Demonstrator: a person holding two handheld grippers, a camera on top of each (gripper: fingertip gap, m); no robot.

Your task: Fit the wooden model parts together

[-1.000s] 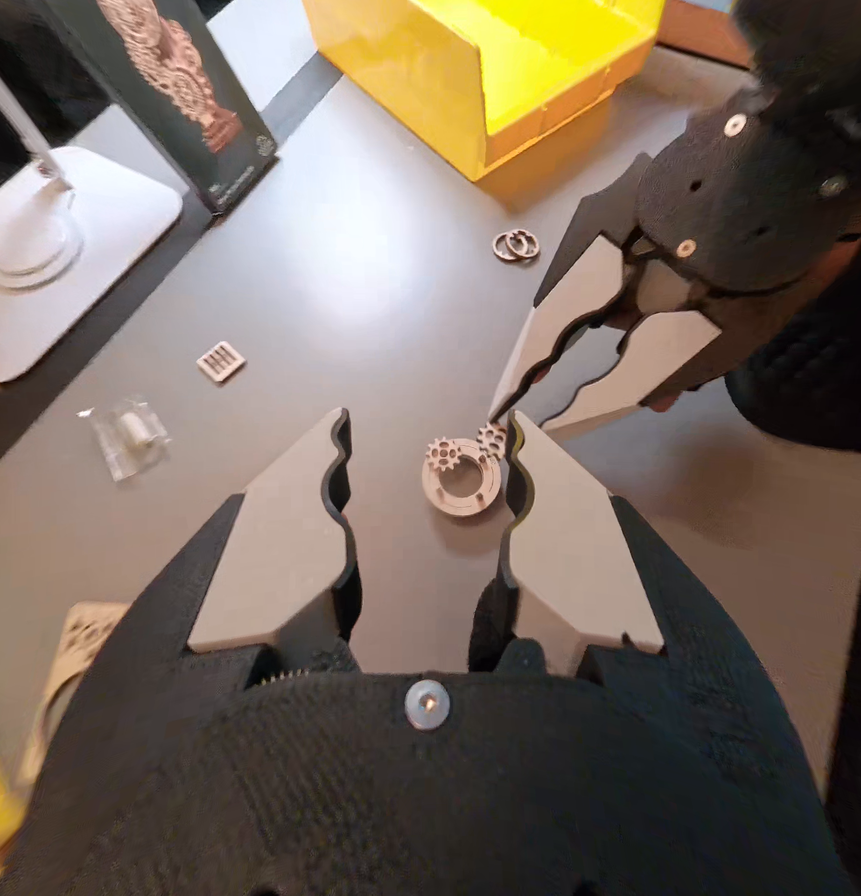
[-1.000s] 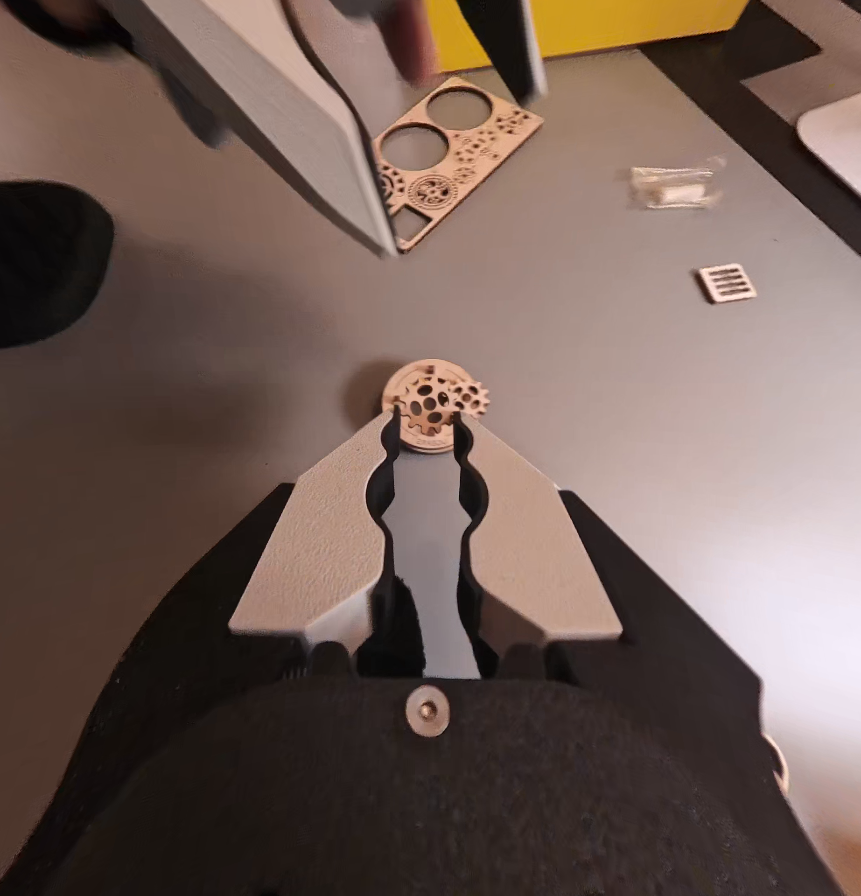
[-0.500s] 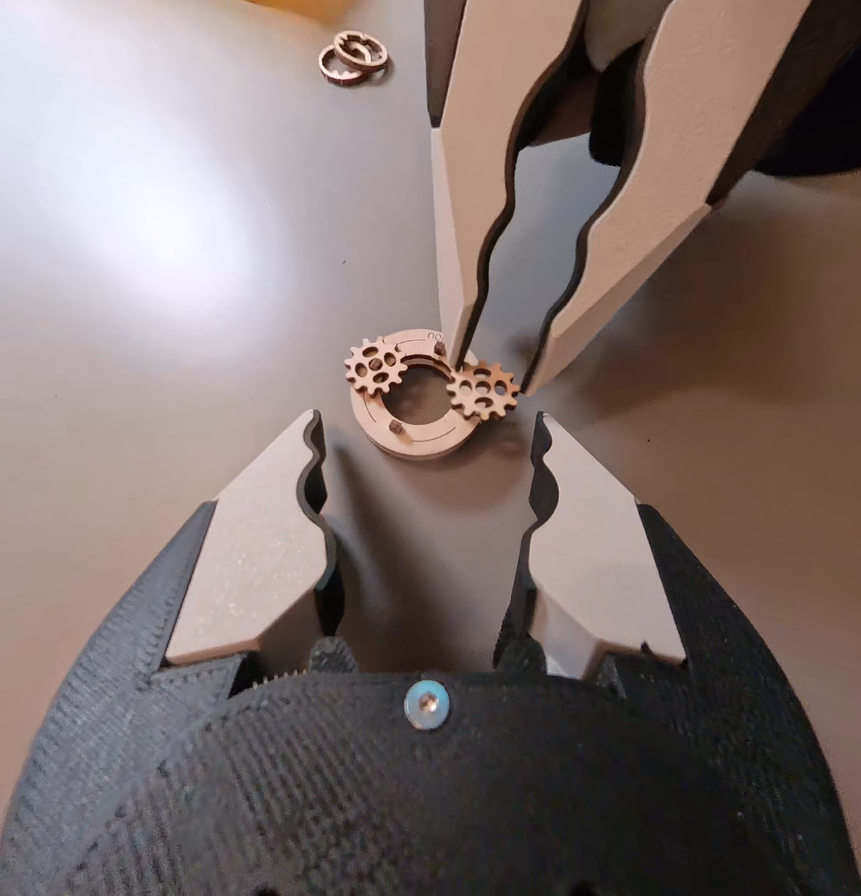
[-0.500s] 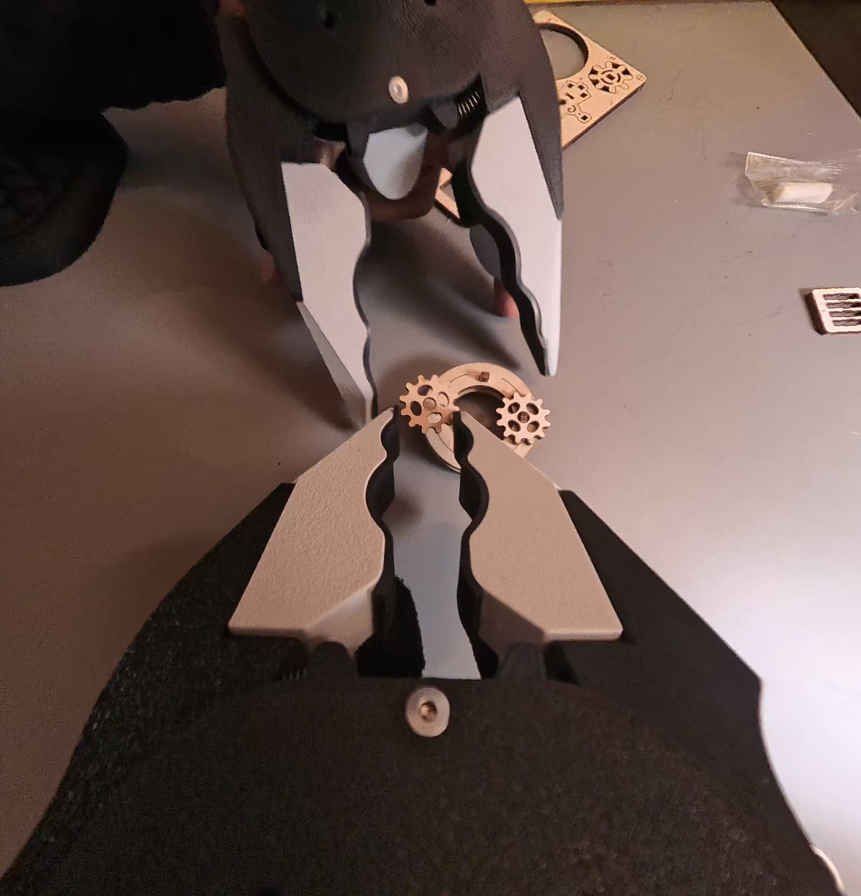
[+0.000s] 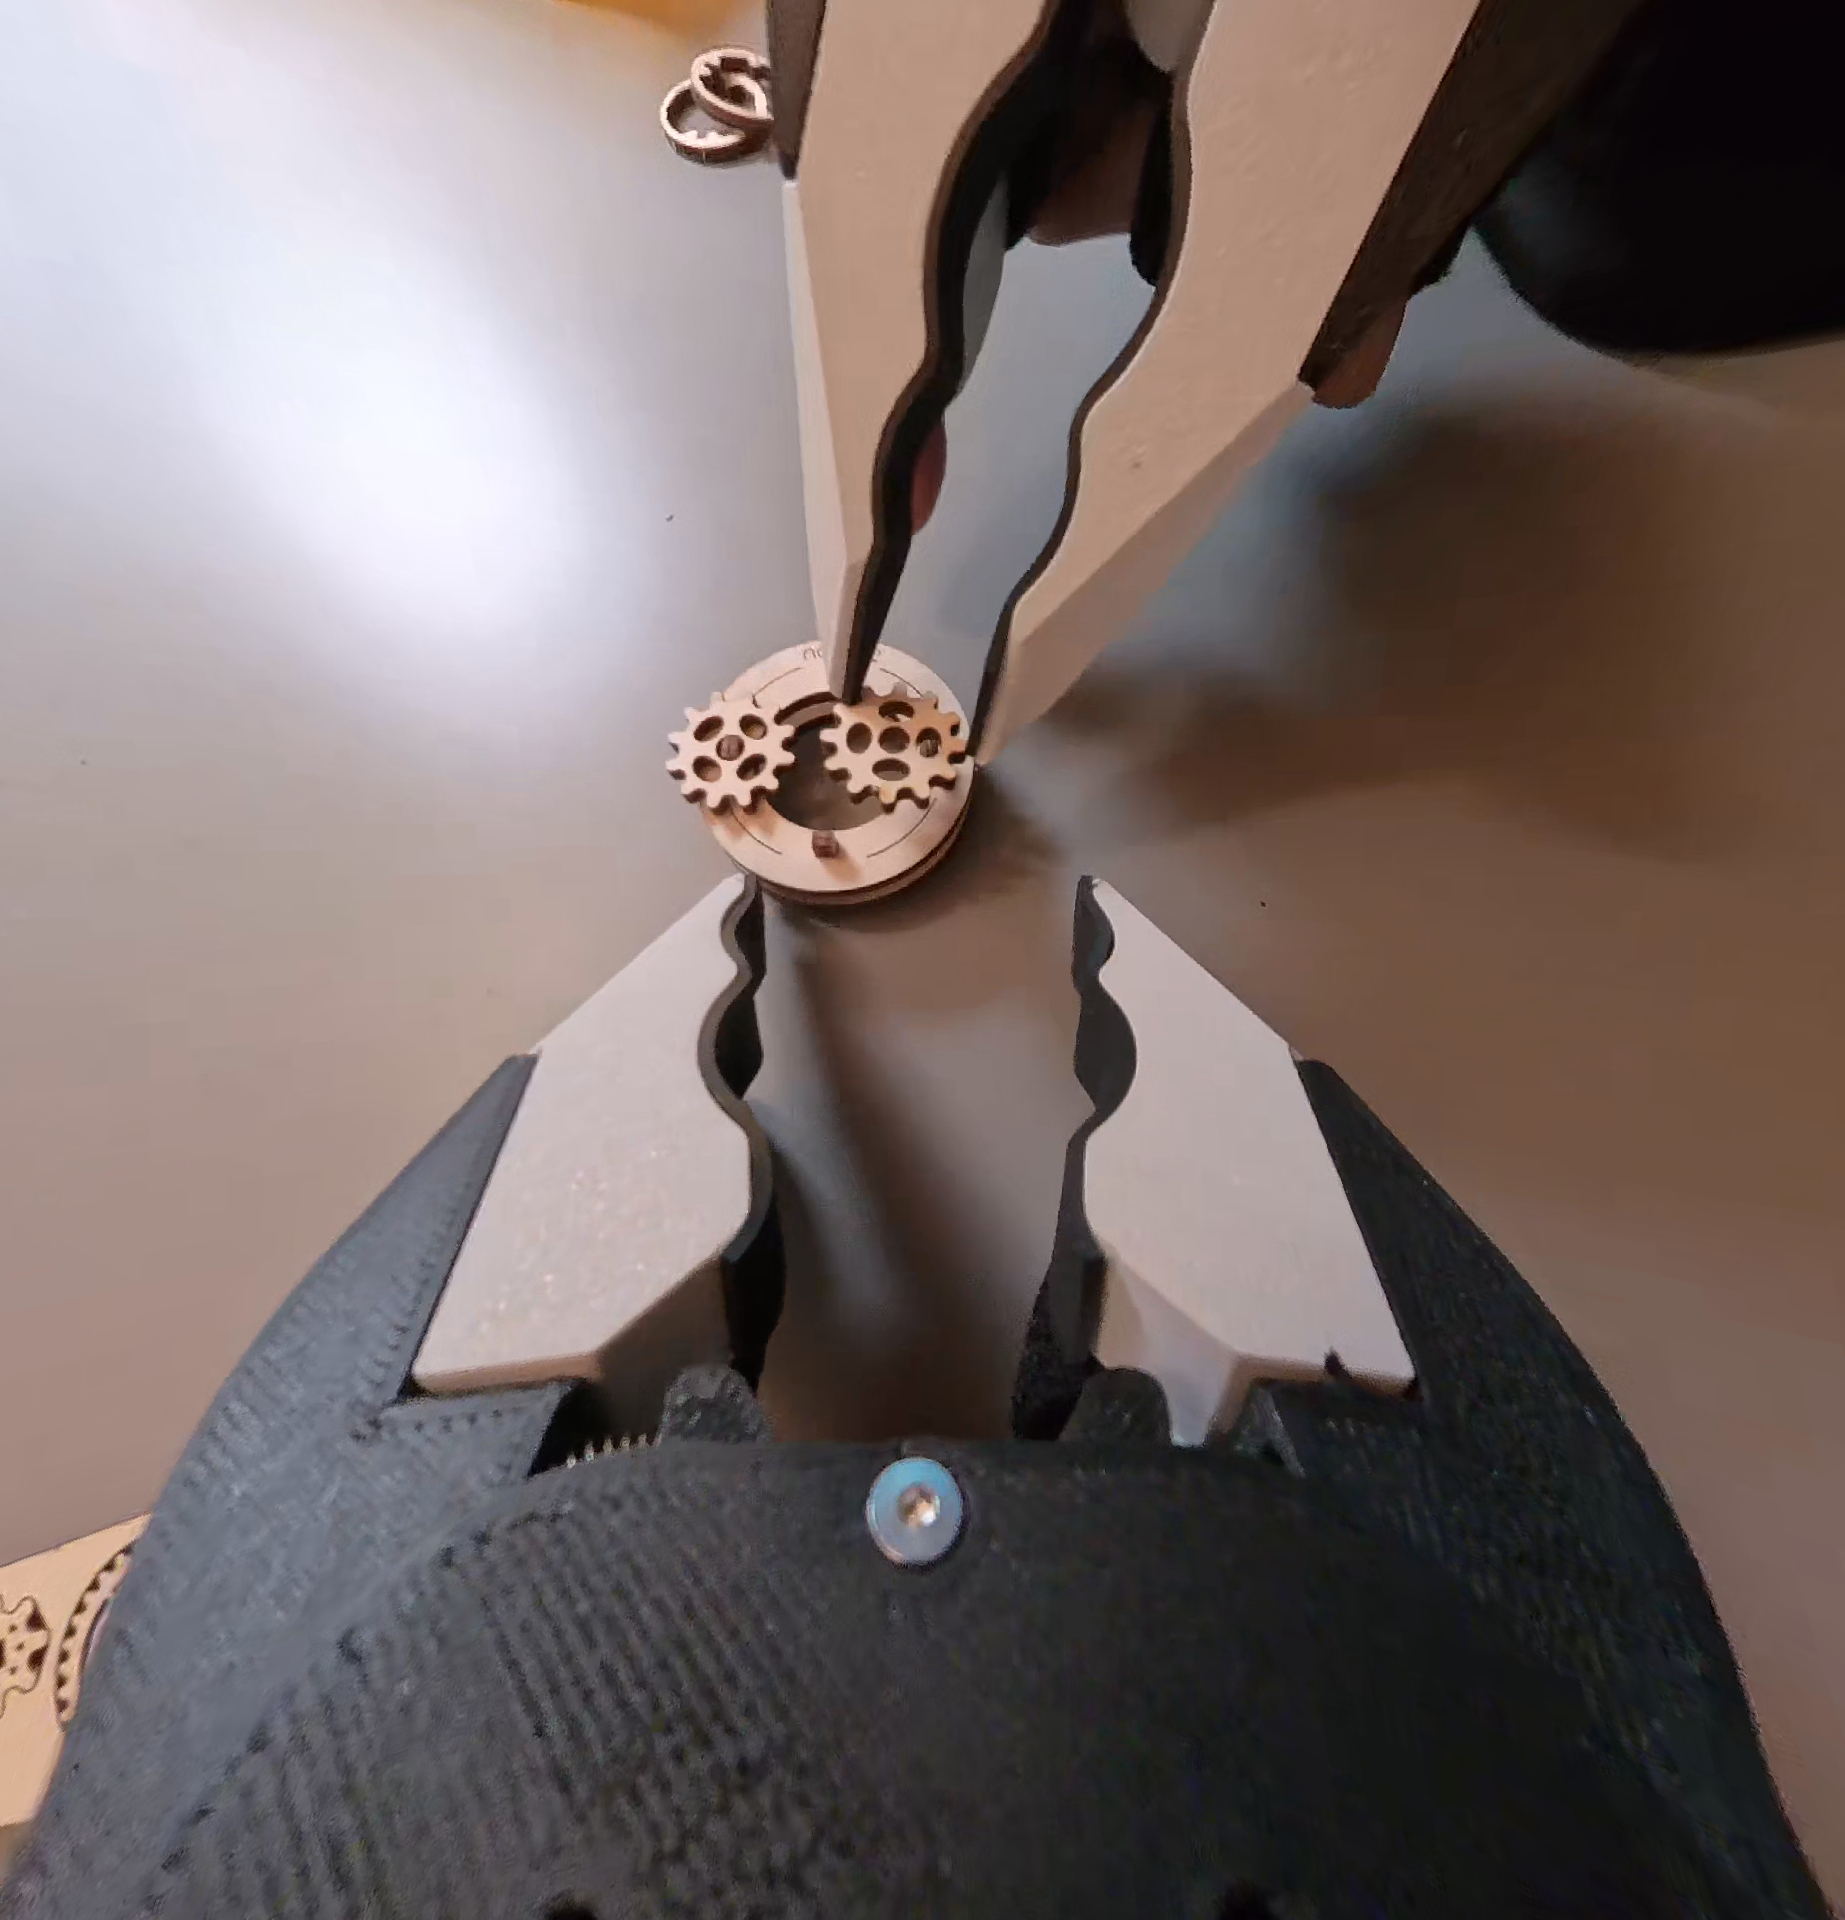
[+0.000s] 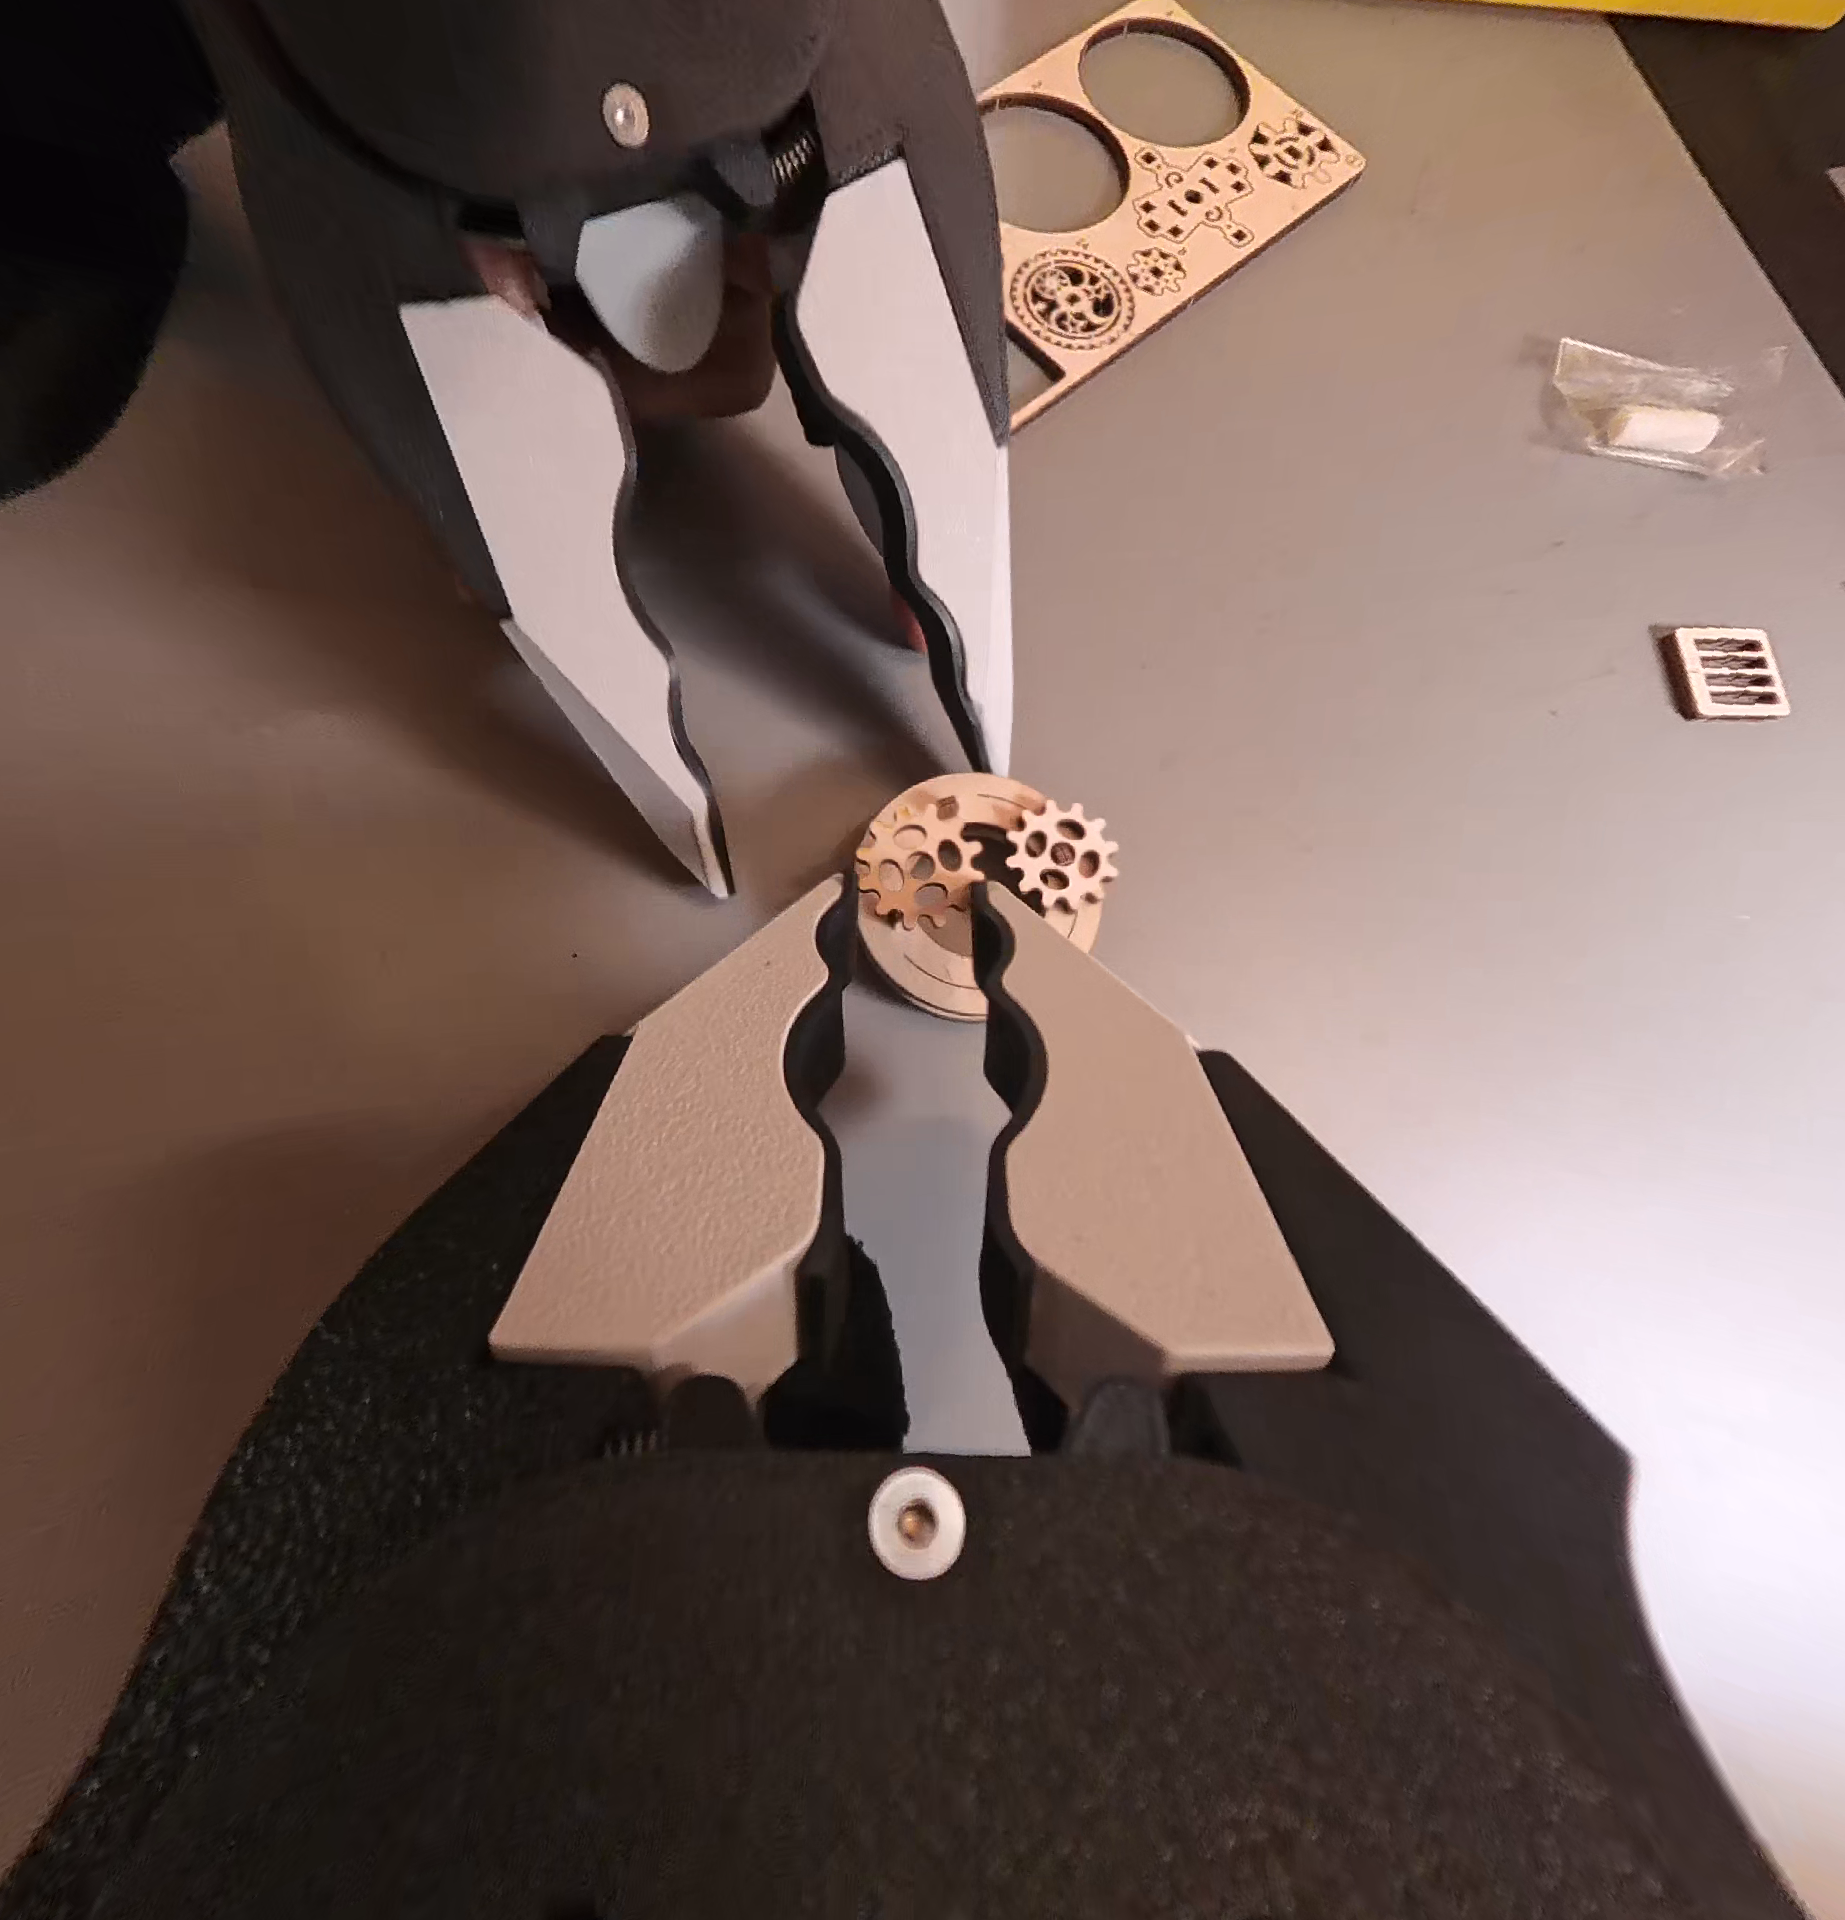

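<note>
A wooden ring [image 5: 845,868] lies flat on the grey table. One small wooden gear [image 5: 729,764] sits on its left side. My right gripper [image 6: 918,899] is shut on a second small gear [image 6: 918,862] and holds it on the ring's top, close beside the first gear [image 6: 1061,854]. In the left wrist view the right gripper [image 5: 923,717] comes down from above. My left gripper [image 5: 916,894] is open and empty, with its tips just short of the ring's near edge. One of its fingers [image 6: 585,623] shows opposite in the right wrist view.
A wooden parts sheet [image 6: 1157,208] lies behind the left gripper. A small plastic bag [image 6: 1666,410] and a small slatted wooden piece [image 6: 1723,672] lie to the right. Two small wooden rings [image 5: 715,104] lie farther off. The grippers are tip to tip, or close to it.
My left gripper has moved up to the ring and its jaws have narrowed a little. My right gripper has brought its gear further onto the ring, nearer the other gear.
</note>
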